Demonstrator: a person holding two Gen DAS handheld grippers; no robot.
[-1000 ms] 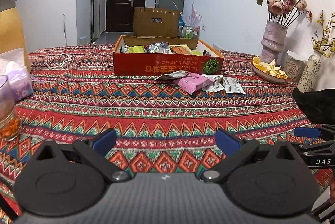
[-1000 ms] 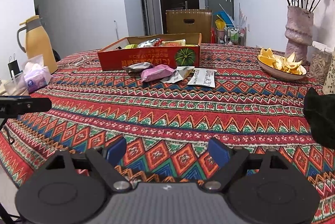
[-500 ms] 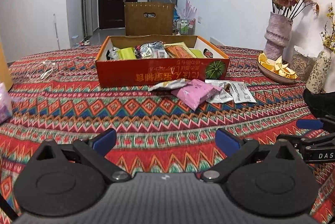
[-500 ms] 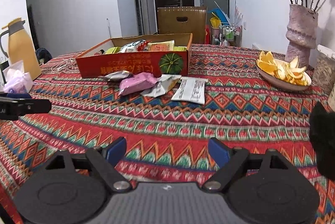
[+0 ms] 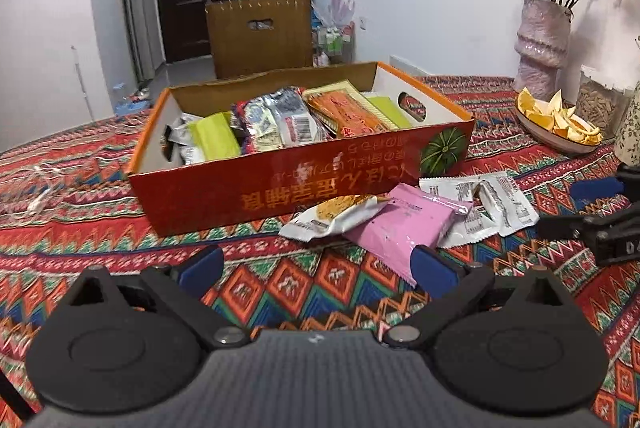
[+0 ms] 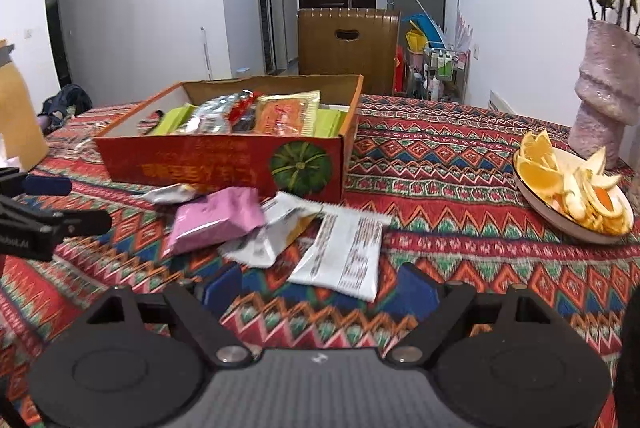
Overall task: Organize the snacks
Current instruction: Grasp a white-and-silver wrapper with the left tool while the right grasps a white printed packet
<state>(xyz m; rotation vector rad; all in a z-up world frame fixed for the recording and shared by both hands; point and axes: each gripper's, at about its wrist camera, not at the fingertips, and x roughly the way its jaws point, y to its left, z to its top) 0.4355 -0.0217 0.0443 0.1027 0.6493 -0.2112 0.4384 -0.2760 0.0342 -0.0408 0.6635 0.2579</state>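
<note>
**A:** What does the left wrist view show?

**B:** The left gripper (image 5: 316,266) hovers low over a patterned tablecloth (image 5: 100,240), jaws spread wide, nothing between them. Just ahead lies a pink packet (image 5: 400,228) among loose snacks, in front of an orange cardboard box (image 5: 280,183) already part-filled with packets. This looks like the approach to a pickup. Next, I'd judge, the jaws must straddle one packet's edge and close.

**A:** And the right wrist view?

**B:** The right gripper (image 6: 320,288) is likewise wide open and empty, nearest a white packet (image 6: 344,256) with another white one (image 6: 276,232) overlapping the pink.

**A:** Anything in the way?

**B:** The packets lie flat and overlapping, so one may drag its neighbour. The other gripper is close alongside. A plate of orange peel (image 6: 576,187) and a vase (image 6: 604,95) stand off to the right, well apart.
</note>
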